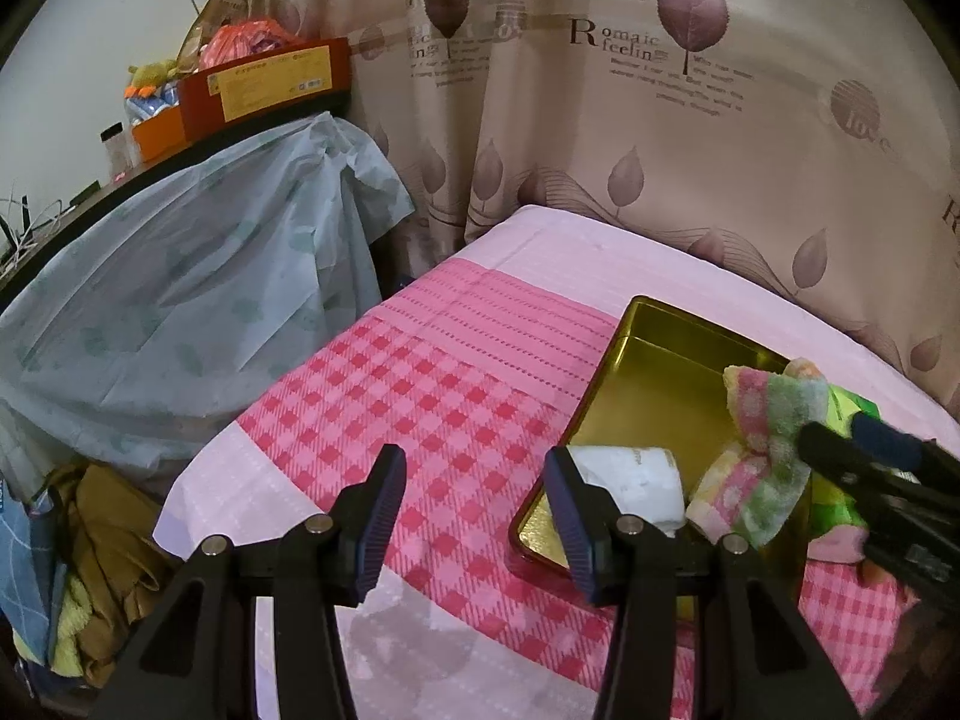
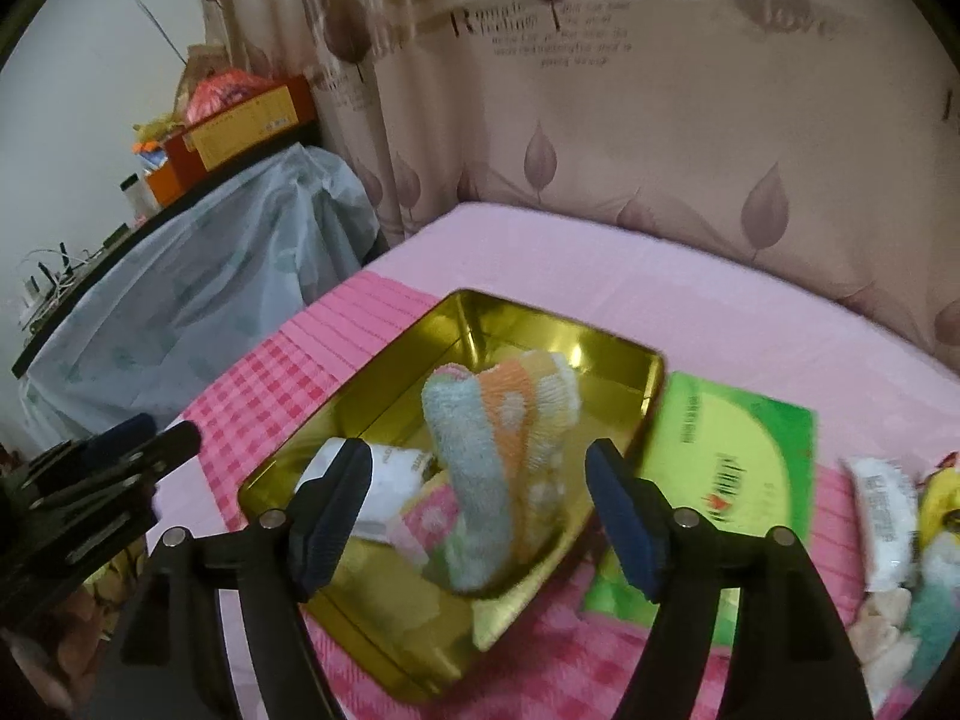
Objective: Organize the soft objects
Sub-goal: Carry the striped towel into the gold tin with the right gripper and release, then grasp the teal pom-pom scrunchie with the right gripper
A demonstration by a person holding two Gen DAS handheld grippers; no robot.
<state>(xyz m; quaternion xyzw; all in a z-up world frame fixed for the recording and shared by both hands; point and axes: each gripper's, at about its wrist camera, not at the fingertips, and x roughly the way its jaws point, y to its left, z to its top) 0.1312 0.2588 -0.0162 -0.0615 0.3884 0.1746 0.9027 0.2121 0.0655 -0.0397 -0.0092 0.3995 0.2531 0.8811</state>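
Note:
A gold metal tray (image 2: 600, 360) (image 1: 654, 360) lies on the pink checked bedcover. In it lie a striped pastel towel (image 2: 498, 468) (image 1: 762, 456), partly draped over the near rim, and a white tissue pack (image 2: 390, 480) (image 1: 636, 480). My right gripper (image 2: 477, 516) is open, its fingers on either side of the towel, just above it. My left gripper (image 1: 474, 522) is open and empty, over the bedcover left of the tray's near corner. It also shows in the right wrist view (image 2: 120, 456).
A green packet (image 2: 732, 468) lies right of the tray. More soft items, a white pack (image 2: 888, 516) and a teal and yellow toy (image 2: 936, 570), lie at the far right. A covered table (image 1: 180, 300) with boxes stands left. A curtain (image 1: 660, 120) hangs behind.

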